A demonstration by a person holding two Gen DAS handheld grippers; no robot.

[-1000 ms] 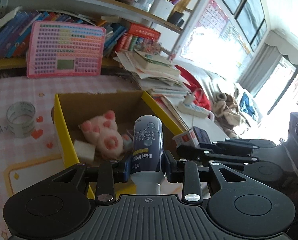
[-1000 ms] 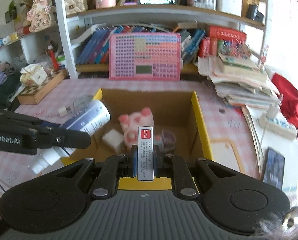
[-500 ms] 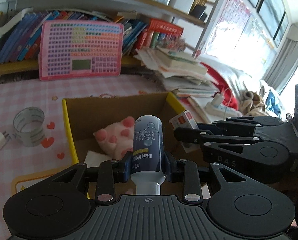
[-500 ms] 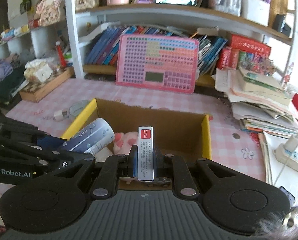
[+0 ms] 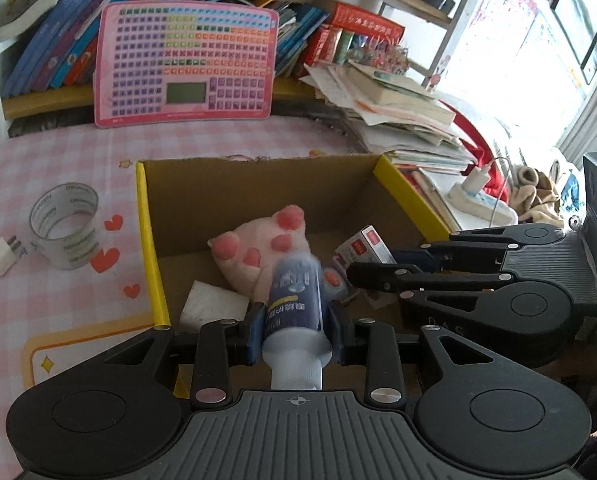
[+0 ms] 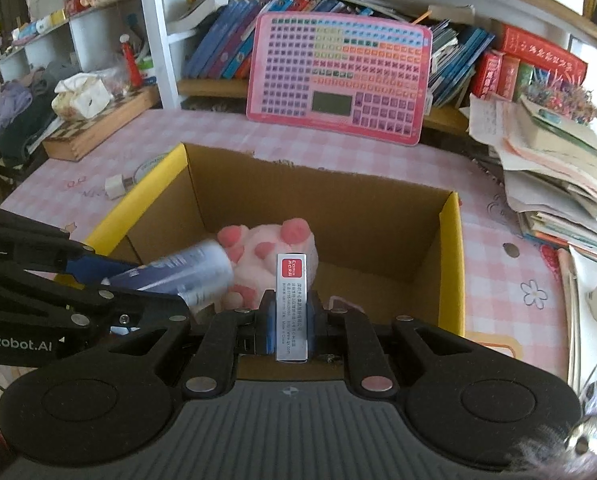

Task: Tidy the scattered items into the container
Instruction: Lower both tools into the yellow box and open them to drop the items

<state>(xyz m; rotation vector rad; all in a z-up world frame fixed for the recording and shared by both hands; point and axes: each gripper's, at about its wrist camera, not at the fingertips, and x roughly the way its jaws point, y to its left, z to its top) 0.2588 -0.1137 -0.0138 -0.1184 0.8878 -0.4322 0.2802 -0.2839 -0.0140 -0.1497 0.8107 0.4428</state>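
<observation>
An open cardboard box (image 5: 150, 216) with yellow rims stands on the pink checked table; it also shows in the right wrist view (image 6: 450, 248). Inside lie a pink plush paw (image 5: 266, 248) (image 6: 270, 248) and a white block (image 5: 212, 308). My left gripper (image 5: 294, 320) holds a blue and white bottle (image 5: 296, 300), blurred and tipped down into the box; the bottle also shows in the right wrist view (image 6: 186, 272). My right gripper (image 6: 292, 320) is shut on a small white and red carton (image 6: 292, 304) (image 5: 364, 244) over the box.
A roll of clear tape (image 5: 64, 226) and a white plug (image 5: 2, 254) lie on the table left of the box. A pink keyboard toy (image 5: 186, 64) leans on the bookshelf behind. Stacked papers (image 5: 398, 108) lie to the right.
Both grippers have moved forward and down over the box. The bottle now tips down toward the plush paw and is blurred. The carton sits lower, inside the box opening.
</observation>
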